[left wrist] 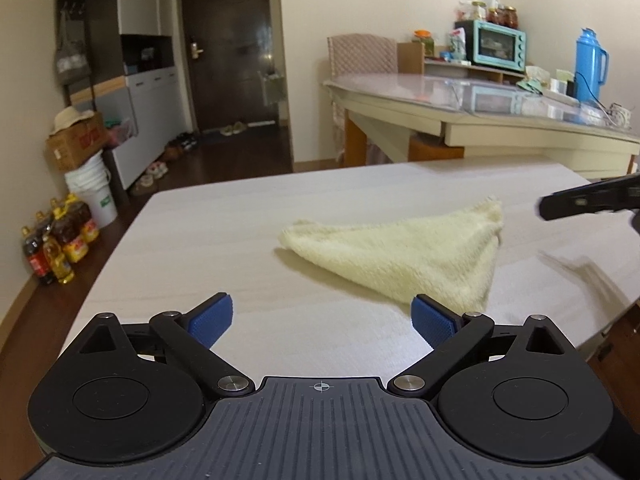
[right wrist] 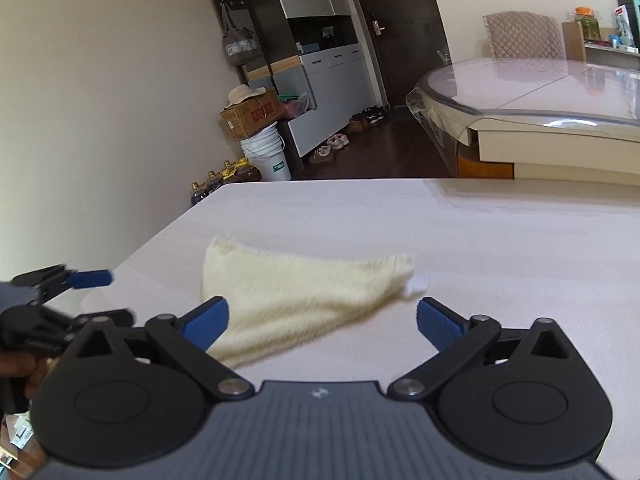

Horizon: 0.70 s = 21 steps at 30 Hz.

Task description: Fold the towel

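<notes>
A pale yellow towel (left wrist: 404, 252) lies folded into a triangle on the light wood table (left wrist: 224, 236). My left gripper (left wrist: 322, 316) hovers open just short of the towel's near corner, nothing between its blue pads. In the right wrist view the same towel (right wrist: 296, 296) lies ahead, and my right gripper (right wrist: 322, 320) stands open over its near edge without touching it. The right gripper's black finger (left wrist: 588, 200) shows at the right edge of the left wrist view. The left gripper's blue-tipped finger (right wrist: 86, 278) shows at the left of the right wrist view.
A second table with a glass top (left wrist: 460, 92) stands beyond, bearing a teal oven (left wrist: 500, 46) and a blue flask (left wrist: 590, 64). Oil bottles (left wrist: 60, 240), a white bucket (left wrist: 94, 196) and a cardboard box (left wrist: 76, 144) stand on the floor at the left.
</notes>
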### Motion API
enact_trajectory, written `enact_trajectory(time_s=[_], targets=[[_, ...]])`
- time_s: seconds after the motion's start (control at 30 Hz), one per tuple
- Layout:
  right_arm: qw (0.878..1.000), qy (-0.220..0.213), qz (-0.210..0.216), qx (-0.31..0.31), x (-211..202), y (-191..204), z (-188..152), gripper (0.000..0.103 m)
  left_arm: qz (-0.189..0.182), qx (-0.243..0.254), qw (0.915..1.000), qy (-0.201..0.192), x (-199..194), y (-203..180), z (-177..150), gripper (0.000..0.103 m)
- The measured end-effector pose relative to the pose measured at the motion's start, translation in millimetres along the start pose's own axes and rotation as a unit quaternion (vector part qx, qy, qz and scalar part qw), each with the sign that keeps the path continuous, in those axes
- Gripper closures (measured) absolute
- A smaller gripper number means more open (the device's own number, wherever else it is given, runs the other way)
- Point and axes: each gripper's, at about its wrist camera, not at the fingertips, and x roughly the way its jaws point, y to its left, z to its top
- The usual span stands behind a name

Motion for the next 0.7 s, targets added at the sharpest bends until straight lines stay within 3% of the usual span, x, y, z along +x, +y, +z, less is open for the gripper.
enact_trajectory(time_s=[0.07, 0.13, 0.27, 0.4, 0.6, 0.67, 0.7], targets=[[1.000, 0.008, -0.002, 0.004, 15.4, -8.0, 7.2, 0.018, 0.001, -0.005, 1.0000, -0.003, 2.2, 2.7, 2.3, 0.004], [1.000, 0.016, -0.009, 0.014, 28.8, -16.6, 11.0, 0.033, 0.002, -0.009, 1.0000, -0.003, 6.4, 4.5, 4.2, 0.004], [0.999, 0.030, -0.023, 0.022, 47.2, -27.8, 10.7, 0.044, 0.001, -0.013, 0.9999, 0.002, 16.3, 7.7, 5.7, 0.004], [0.999, 0.020, -0.027, 0.024, 50.8, -32.4, 7.6, 0.083, 0.005, -0.014, 0.9999, 0.009, 24.3, 14.0, 4.5, 0.003], [0.999, -0.041, -0.020, -0.029, 20.5, -1.4, 12.2, 0.087, 0.017, -0.015, 0.9997, 0.008, 28.5, 32.3, 4.4, 0.003], [0.997, -0.060, 0.009, -0.049, 6.9, 22.2, 16.0, 0.088, 0.022, -0.012, 0.9997, 0.008, 29.6, 40.9, 6.6, 0.003], [0.996, -0.065, 0.045, -0.050, 2.0, 34.6, 16.3, 0.088, 0.026, -0.009, 0.9996, 0.006, 29.8, 46.9, 8.6, 0.003]])
